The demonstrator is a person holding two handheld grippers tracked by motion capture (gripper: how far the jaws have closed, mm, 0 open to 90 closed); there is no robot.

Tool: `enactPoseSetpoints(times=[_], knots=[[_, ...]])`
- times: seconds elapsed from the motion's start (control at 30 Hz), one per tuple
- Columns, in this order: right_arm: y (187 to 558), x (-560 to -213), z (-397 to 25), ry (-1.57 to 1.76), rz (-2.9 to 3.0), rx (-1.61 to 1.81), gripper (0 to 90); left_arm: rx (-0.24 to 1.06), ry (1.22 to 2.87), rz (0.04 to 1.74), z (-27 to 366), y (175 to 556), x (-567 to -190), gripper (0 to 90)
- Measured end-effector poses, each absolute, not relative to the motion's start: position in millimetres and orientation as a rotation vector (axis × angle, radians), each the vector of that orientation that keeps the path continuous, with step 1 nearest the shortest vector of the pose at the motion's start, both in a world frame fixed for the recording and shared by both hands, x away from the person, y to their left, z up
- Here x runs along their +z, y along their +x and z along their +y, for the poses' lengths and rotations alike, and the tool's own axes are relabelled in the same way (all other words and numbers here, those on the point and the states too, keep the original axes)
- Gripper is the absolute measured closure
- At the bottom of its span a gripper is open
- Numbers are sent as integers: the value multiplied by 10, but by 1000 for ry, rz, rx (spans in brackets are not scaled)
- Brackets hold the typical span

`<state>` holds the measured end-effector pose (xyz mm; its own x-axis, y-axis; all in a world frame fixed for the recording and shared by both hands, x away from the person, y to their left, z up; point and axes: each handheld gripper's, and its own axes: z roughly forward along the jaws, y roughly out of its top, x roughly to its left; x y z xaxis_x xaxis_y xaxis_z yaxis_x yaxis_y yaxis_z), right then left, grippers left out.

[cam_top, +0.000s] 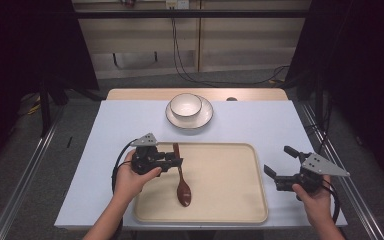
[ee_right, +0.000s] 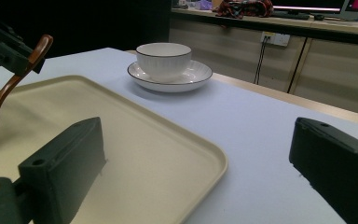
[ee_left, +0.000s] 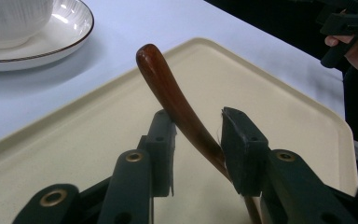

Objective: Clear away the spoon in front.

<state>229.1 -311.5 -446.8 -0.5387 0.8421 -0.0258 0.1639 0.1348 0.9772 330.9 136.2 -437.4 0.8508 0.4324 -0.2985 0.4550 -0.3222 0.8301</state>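
The left gripper has its fingers closed in on the handle of a dark brown wooden spoon, one pad on each side of the stem, the handle's rounded end rising up and away past the tips; in the high view the same gripper sits over the left part of a cream tray, held by the person's left hand, with the spoon running toward the person and its bowl low over or on the tray floor, which of the two I cannot tell; in the right gripper view the spoon slants down from those fingers toward the tray; the right gripper has its fingers spread wide apart and empty, held by the right hand just off the tray's right edge above the pale blue tabletop; in its own view the two black fingers stand far apart, one over the tray's corner and one over the bare tabletop; beyond the tray, near the far edge, a white bowl sits on a white plate with a dark rim, well apart from both grippers; black cables hang down the wall behind the table.
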Motion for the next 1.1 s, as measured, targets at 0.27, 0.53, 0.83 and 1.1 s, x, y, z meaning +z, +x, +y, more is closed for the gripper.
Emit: enactPoseSetpoints(times=[0.27, 0.53, 0.83, 1.1], knots=[[2290, -4467, -3115, 968, 1810, 1445, 30, -22, 1960, 649, 1364, 3313, -4376, 645], [2289, -4467, -3118, 962, 1820, 1443, 30, -16, 1957, 656, 1376, 3315, -4371, 641], [2283, -4467, -3116, 956, 1818, 1445, 30, -11, 1918, 670, 1406, 3320, -4327, 596], [2284, -4466, -3115, 956, 1817, 1445, 30, 3, 1880, 677, 1449, 3332, -4293, 448]])
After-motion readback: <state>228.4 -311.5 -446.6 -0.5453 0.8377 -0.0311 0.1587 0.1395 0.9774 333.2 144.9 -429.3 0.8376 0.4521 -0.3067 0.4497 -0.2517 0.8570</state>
